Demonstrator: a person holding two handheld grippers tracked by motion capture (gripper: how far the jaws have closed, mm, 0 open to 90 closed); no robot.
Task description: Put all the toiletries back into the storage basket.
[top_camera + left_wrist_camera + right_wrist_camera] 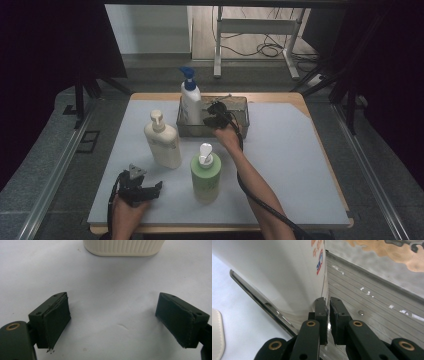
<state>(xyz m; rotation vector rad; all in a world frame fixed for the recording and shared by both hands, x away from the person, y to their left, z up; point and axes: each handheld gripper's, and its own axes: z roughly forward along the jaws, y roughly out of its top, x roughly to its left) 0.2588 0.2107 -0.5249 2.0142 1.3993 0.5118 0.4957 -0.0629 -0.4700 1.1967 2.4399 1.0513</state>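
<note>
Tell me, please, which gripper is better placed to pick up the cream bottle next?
Left, probably. The left gripper rests open on the mat just in front of the cream bottle, whose base faces its jaws. The right gripper is shut, over at the tray beside the blue-pump bottle.

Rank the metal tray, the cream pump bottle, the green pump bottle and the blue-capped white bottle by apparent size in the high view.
1. metal tray
2. cream pump bottle and green pump bottle: look alike; the green is nearer the camera, so unranked
3. blue-capped white bottle: farthest, partly hidden by the tray wall

The cream bottle (124, 247) is cut off by the left gripper view's top edge.
</note>
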